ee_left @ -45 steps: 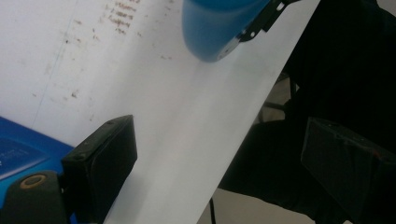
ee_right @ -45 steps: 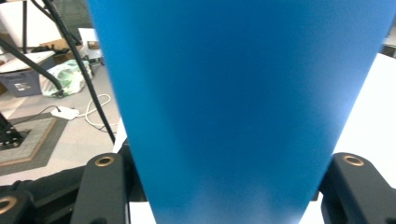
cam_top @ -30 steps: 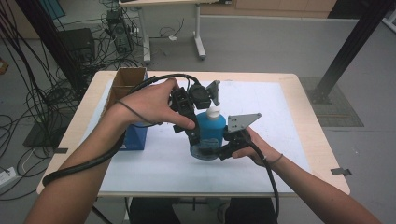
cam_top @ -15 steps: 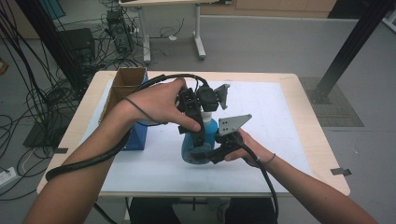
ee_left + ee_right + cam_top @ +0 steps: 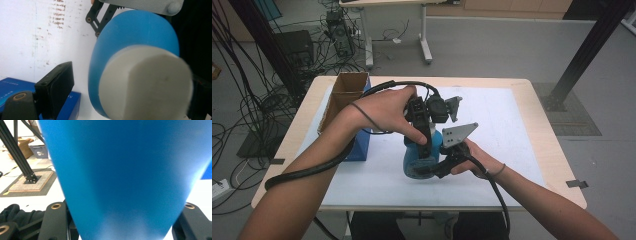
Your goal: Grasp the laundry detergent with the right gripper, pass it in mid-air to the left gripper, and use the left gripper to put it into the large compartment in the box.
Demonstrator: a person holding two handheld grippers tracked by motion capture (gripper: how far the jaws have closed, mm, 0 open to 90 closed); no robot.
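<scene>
Blue bottle point(image 5: 418, 159) with a white cap point(image 5: 147, 85) stands near the middle of the counter point(image 5: 532, 150), on the white sheet point(image 5: 507, 115) that covers most of its top, caught between two hand-held tools. Right gripper point(image 5: 432, 167) is clenched on the bottle's body low down: in the right gripper view the blue wall rises close in front of the lens with a black jaw pressed against it on either side. Left gripper point(image 5: 424, 142) comes at the bottle from above, the person's left hand point(image 5: 387, 112) wrapped over it; in the left gripper view one black jaw stands just beside the blue shoulder with bare sheet between them, while the other side is lost in shadow, so whether it is grasping the cap cannot be told. Right hand point(image 5: 474, 159) holds its tool from the near side, cable trailing back along the forearm. Just left of the bottle lies a blue box point(image 5: 360, 145), and behind that an open cardboard box point(image 5: 343, 97) at the counter's left edge.
</scene>
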